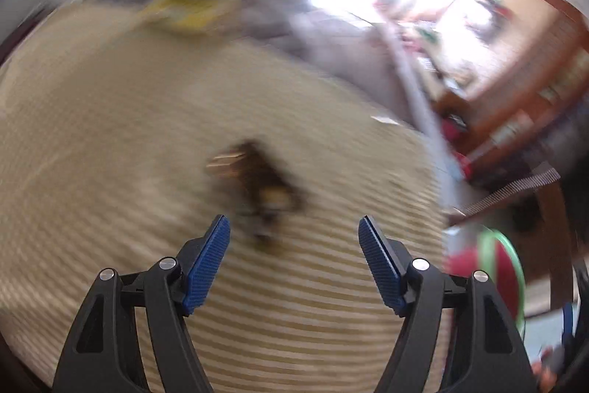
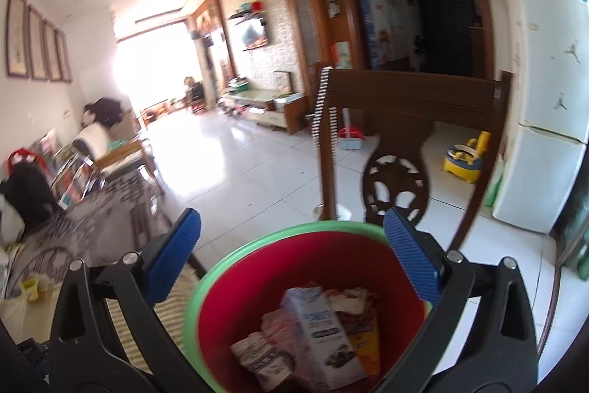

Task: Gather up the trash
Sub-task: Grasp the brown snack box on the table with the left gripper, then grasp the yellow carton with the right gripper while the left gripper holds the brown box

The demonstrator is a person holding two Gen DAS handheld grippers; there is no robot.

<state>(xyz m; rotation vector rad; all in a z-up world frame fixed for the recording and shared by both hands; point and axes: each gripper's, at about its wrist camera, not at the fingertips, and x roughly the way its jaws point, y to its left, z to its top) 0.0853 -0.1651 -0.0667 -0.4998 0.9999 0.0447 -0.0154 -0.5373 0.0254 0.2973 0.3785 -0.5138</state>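
Note:
In the blurred left wrist view a dark brown crumpled wrapper [image 1: 263,188] lies on a beige woven mat [image 1: 147,135]. My left gripper [image 1: 294,227] is open and empty, just short of the wrapper. The red bin with a green rim [image 1: 497,267] shows at the right edge. In the right wrist view my right gripper [image 2: 291,227] is open and empty above the same red bin [image 2: 228,293], which holds a white carton [image 2: 318,323] and several wrappers.
A dark wooden chair [image 2: 405,120] stands just behind the bin. A yellow item [image 1: 187,11] lies past the mat's far edge. A white fridge [image 2: 541,91] is at right, a grey patterned table top [image 2: 92,216] at left, tiled floor [image 2: 239,172] beyond.

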